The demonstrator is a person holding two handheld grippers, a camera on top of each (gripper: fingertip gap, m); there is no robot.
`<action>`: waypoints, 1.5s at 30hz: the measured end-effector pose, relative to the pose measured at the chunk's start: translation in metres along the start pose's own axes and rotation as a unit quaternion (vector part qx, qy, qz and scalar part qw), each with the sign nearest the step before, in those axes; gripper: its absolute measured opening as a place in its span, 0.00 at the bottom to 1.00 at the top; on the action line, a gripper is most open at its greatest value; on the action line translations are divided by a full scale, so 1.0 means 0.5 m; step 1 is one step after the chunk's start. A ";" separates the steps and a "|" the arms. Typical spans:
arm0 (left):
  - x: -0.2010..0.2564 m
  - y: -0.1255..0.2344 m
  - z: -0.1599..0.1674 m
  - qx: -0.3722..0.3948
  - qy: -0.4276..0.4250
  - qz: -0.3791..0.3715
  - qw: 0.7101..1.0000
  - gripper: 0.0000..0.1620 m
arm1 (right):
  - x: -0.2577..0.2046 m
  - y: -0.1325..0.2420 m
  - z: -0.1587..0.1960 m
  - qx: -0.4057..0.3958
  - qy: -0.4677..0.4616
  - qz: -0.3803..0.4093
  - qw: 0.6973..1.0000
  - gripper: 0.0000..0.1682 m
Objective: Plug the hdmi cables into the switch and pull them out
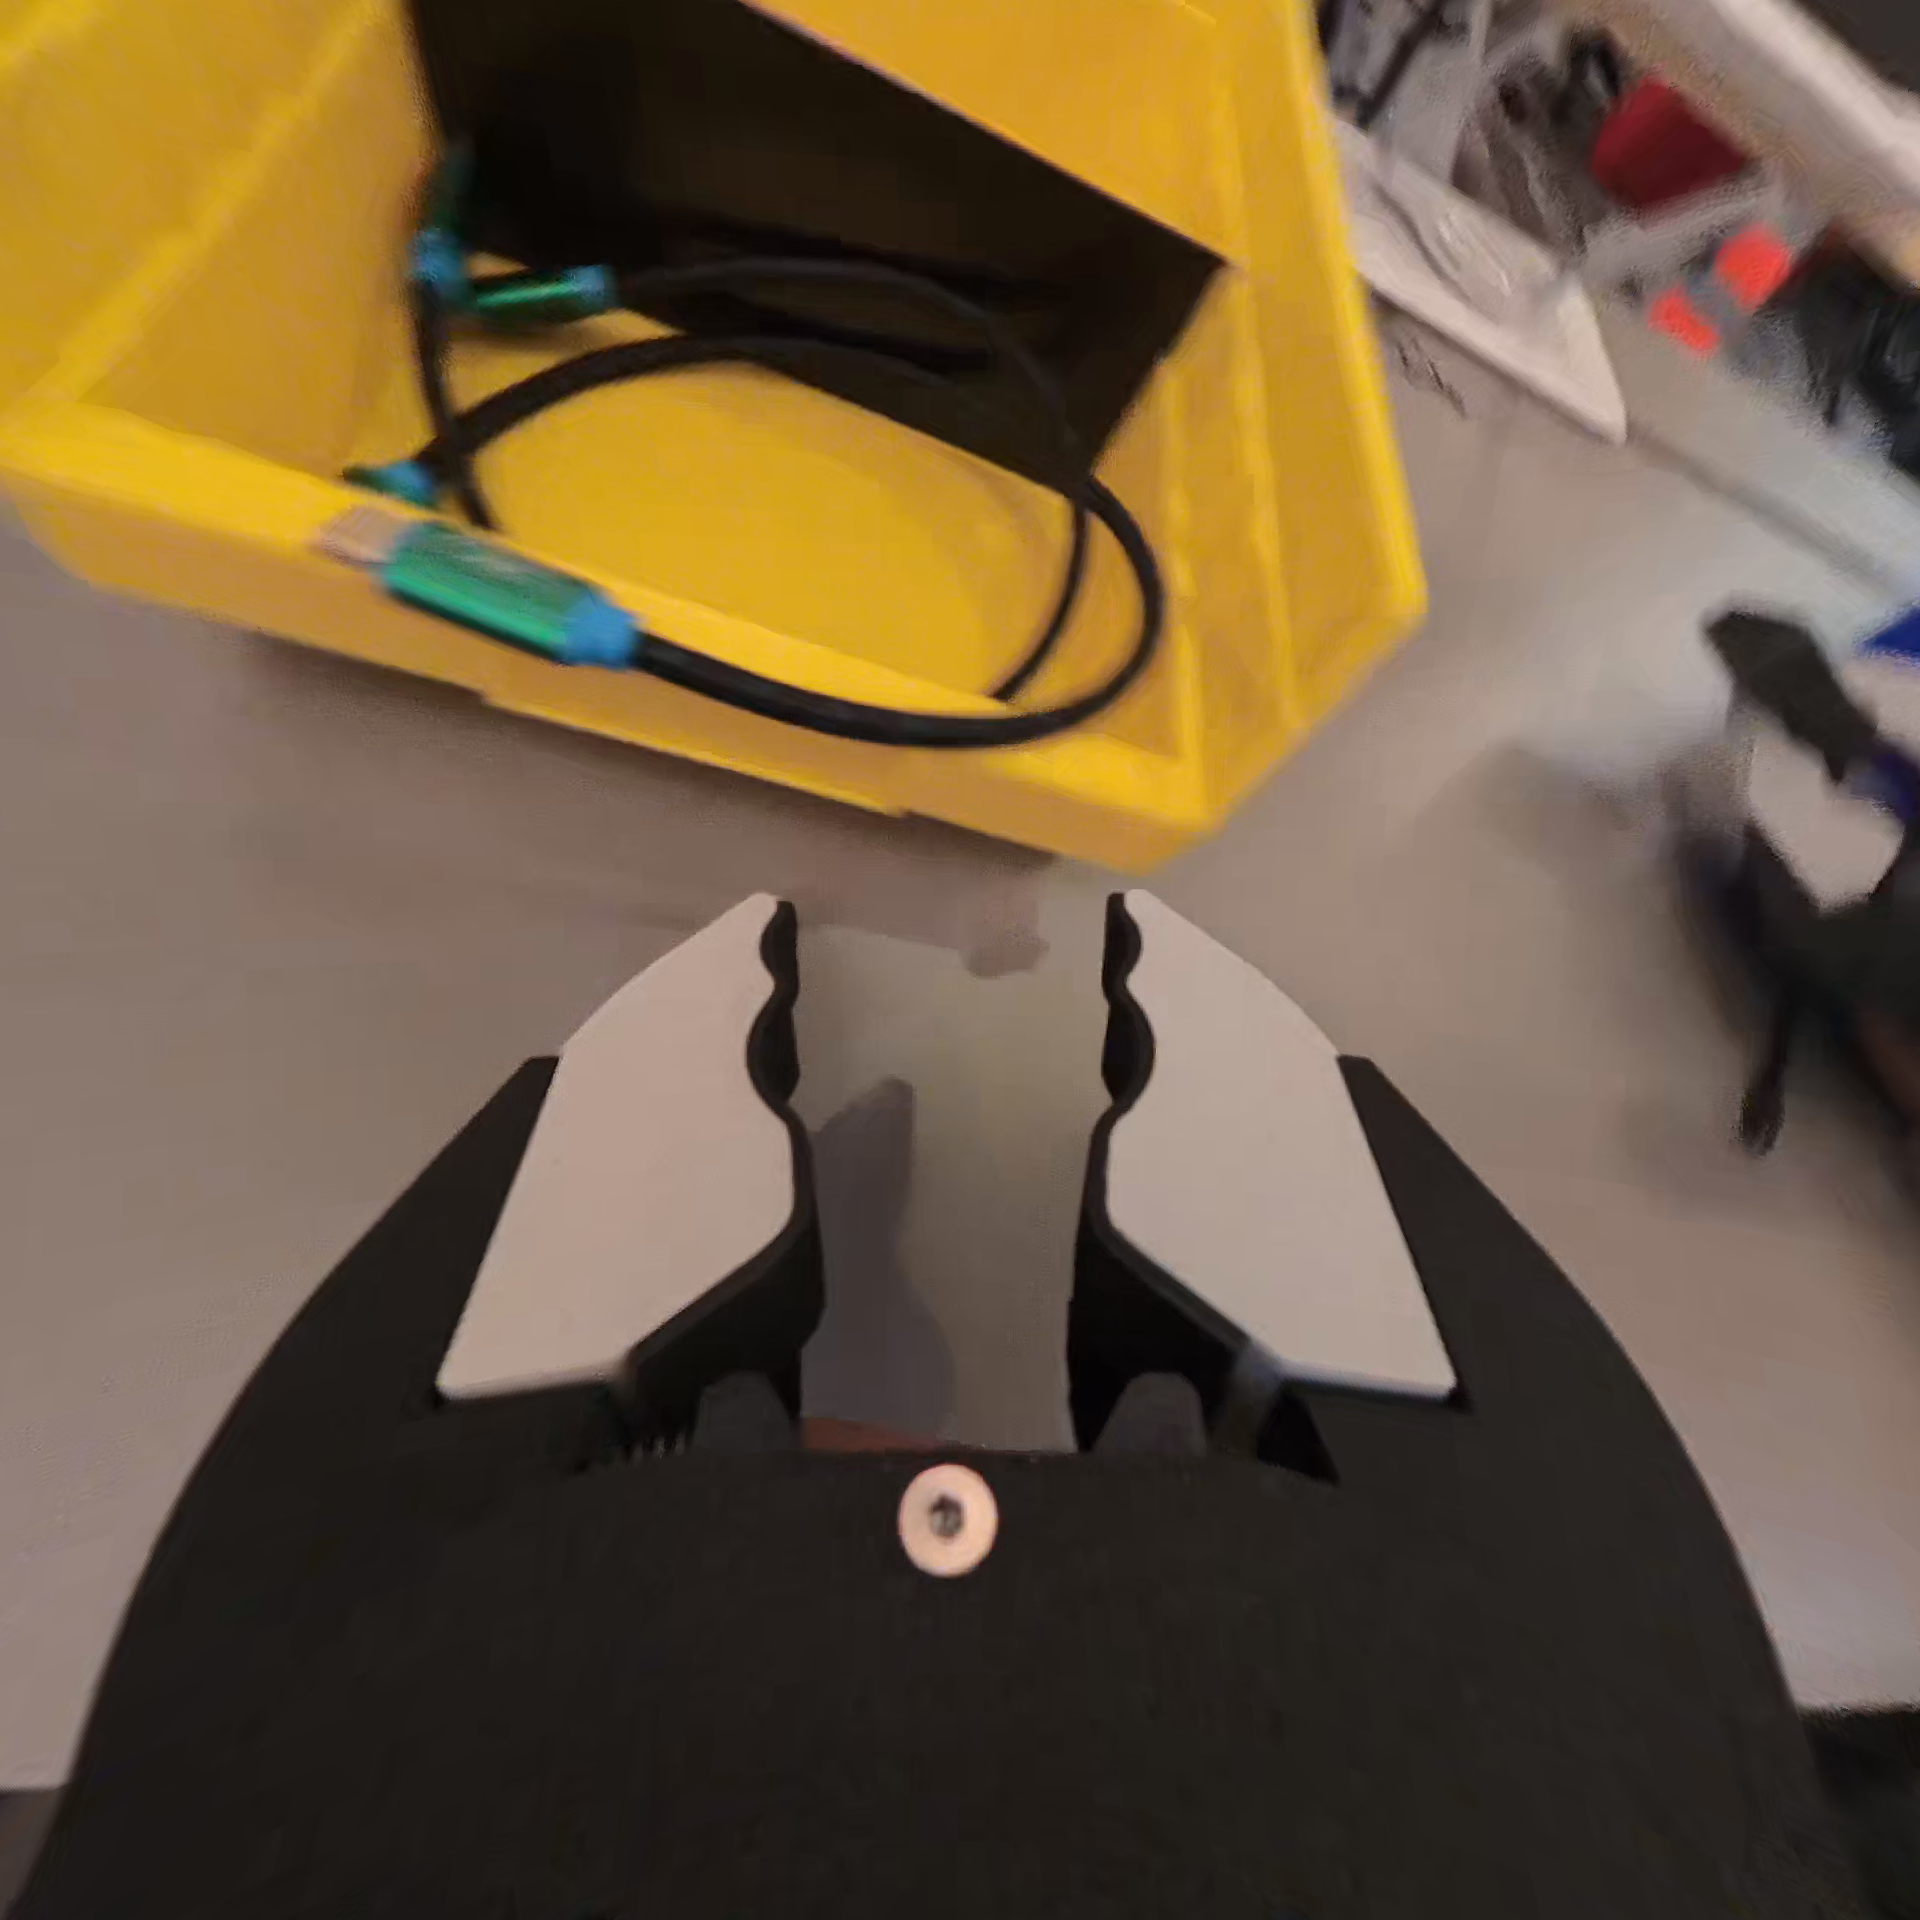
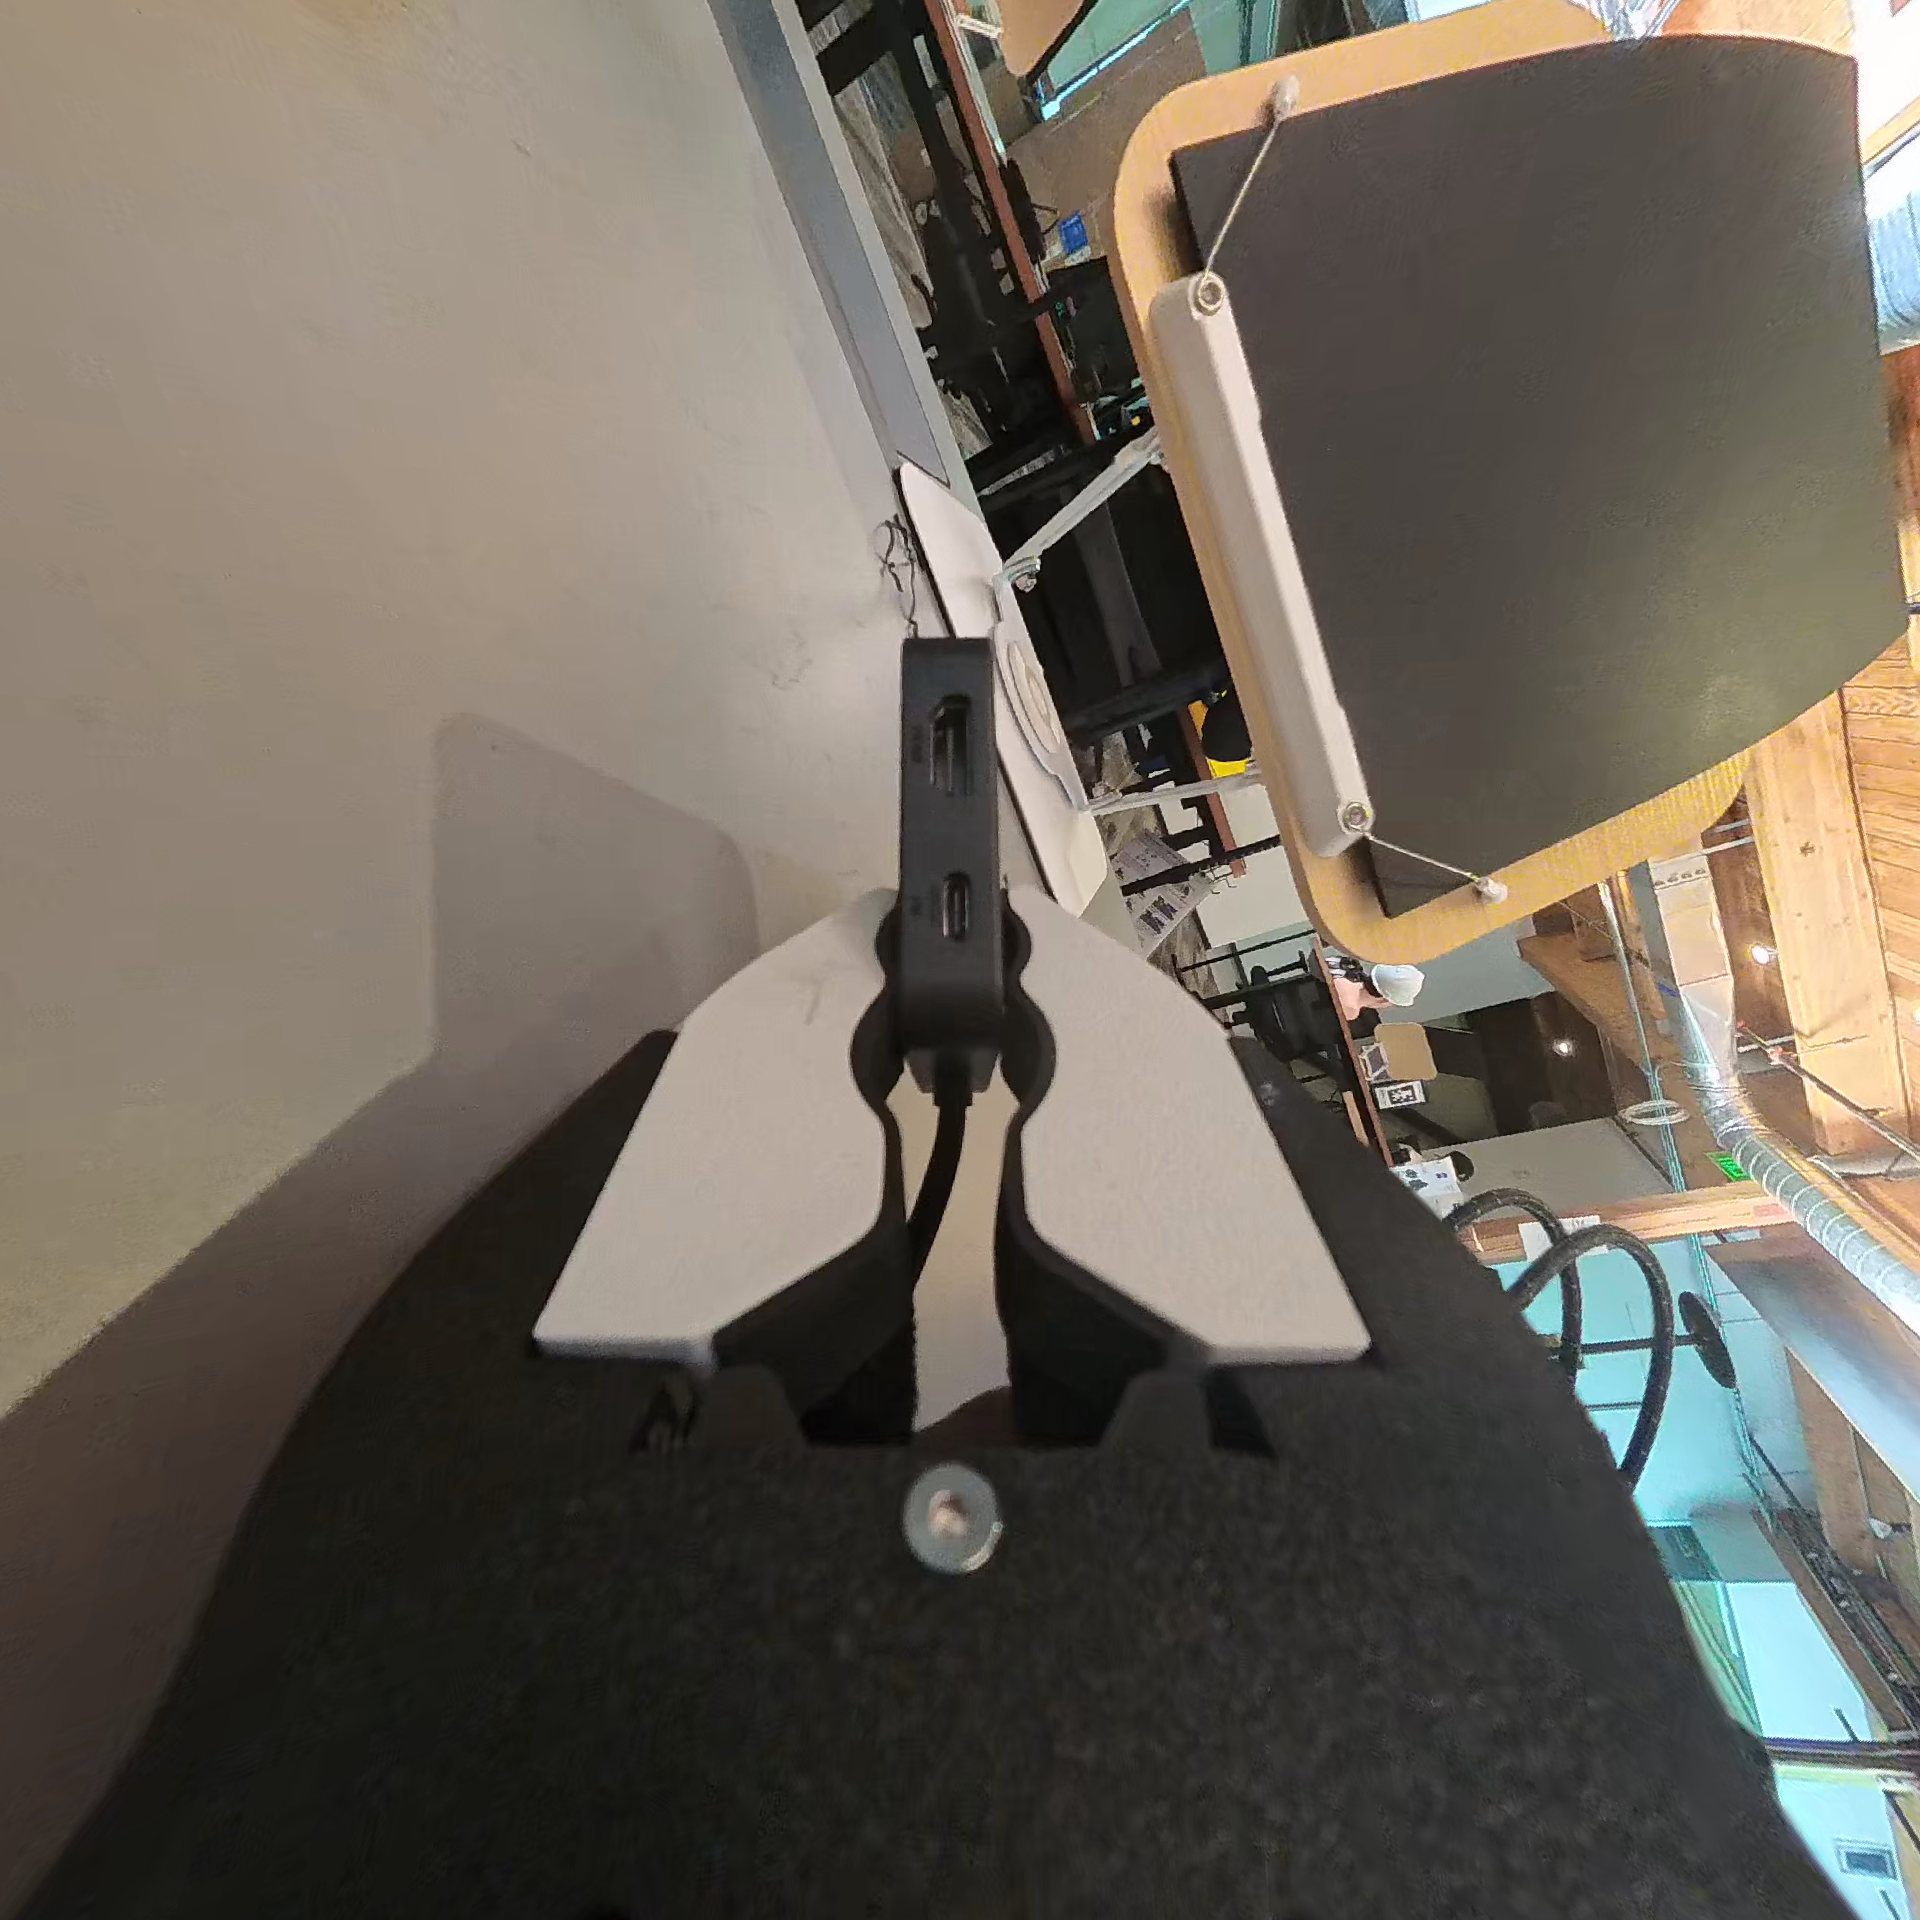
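Left wrist view: the left tongs point(image 1: 951, 925) are hovering released, jaws apart and holding nothing, above the grey surface point(image 1: 260, 935) just in front of the yellow bin point(image 1: 1299, 623). The hdmi cables point(image 1: 1039, 665) are lying coiled inside the bin, and one green plug point(image 1: 483, 592) is resting over its near rim.

Right wrist view: the right tongs point(image 2: 951, 925) are clenching the black switch point(image 2: 951, 831) by its lower end, edge-on, with one wide port point(image 2: 948, 746) empty and facing the camera.

It seems the cable pick-up is in hand. Next, the left tongs are needing to grasp that green plug squarely by its body.
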State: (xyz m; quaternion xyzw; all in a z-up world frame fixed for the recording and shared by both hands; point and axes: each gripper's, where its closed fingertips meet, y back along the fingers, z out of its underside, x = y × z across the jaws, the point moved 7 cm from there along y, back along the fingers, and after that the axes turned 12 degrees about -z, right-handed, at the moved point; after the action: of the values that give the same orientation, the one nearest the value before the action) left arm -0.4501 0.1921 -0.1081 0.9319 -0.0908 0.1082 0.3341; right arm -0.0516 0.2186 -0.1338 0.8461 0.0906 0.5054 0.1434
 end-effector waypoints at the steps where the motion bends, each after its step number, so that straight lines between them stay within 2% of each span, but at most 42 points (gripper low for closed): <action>1: -0.020 -0.010 -0.014 -0.005 0.039 -0.005 0.999 0.36 | -0.001 -0.001 0.000 -0.001 0.001 -0.001 1.000 0.08; 6: -0.077 -0.054 -0.074 -0.014 0.184 0.008 0.983 0.35 | 0.001 -0.001 0.001 0.001 -0.004 -0.005 1.000 0.08; 8: -0.094 -0.062 -0.082 -0.015 0.224 0.008 0.974 0.27 | 0.000 -0.002 0.001 0.000 -0.002 -0.006 1.000 0.08; 9: -0.101 -0.060 -0.083 -0.010 0.233 0.015 0.972 0.13 | -0.001 -0.002 0.001 -0.001 0.001 -0.007 1.000 0.08; 12: -0.109 -0.043 -0.083 -0.006 0.250 0.036 0.967 0.10 | -0.003 -0.002 0.001 -0.001 0.005 -0.008 1.000 0.08; 14: -0.100 -0.019 -0.099 0.026 0.245 0.065 0.967 0.08 | -0.002 -0.002 0.001 0.000 0.001 -0.009 1.000 0.08; 18: -0.049 0.067 -0.174 0.125 0.147 0.114 0.975 0.06 | 0.000 -0.002 0.001 0.001 -0.001 -0.007 1.000 0.08; 23: 0.049 0.225 -0.273 0.220 -0.019 0.168 0.961 0.07 | 0.000 -0.001 0.001 0.003 -0.001 -0.005 1.000 0.08; 26: 0.087 0.304 -0.317 0.269 -0.065 0.189 0.942 0.07 | 0.002 0.000 0.003 0.003 -0.005 -0.005 1.000 0.08; 29: 0.105 0.334 -0.360 0.284 -0.094 0.203 0.933 0.07 | 0.004 0.001 0.004 0.005 -0.010 -0.005 1.000 0.08; 32: 0.131 0.336 -0.388 0.213 -0.149 0.248 0.933 0.07 | 0.003 0.002 0.006 0.003 -0.007 -0.003 1.000 0.08; 34: 0.161 0.357 -0.395 0.161 -0.187 0.335 0.909 0.07 | 0.004 0.002 0.007 0.004 -0.008 -0.002 1.000 0.08; 36: 0.194 0.379 -0.392 0.096 -0.186 0.421 0.882 0.06 | 0.006 0.002 0.007 0.004 -0.013 -0.003 1.000 0.08; 38: 0.231 0.382 -0.365 0.026 -0.186 0.494 0.849 0.06 | 0.007 0.001 0.007 0.005 -0.016 -0.003 1.000 0.08; 41: 0.271 0.314 -0.281 -0.083 -0.192 0.513 0.832 0.06 | 0.010 0.001 0.008 0.006 -0.020 -0.001 1.000 0.08; 45: 0.276 0.148 -0.132 -0.203 -0.192 0.466 0.839 0.06 | 0.010 0.004 0.009 0.007 -0.019 0.001 1.000 0.08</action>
State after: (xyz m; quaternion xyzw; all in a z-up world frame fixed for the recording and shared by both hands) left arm -0.3447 0.1650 0.0224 0.6929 -0.5969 0.0490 0.4015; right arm -0.0452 0.2177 -0.1311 0.8565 0.0910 0.4888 0.1389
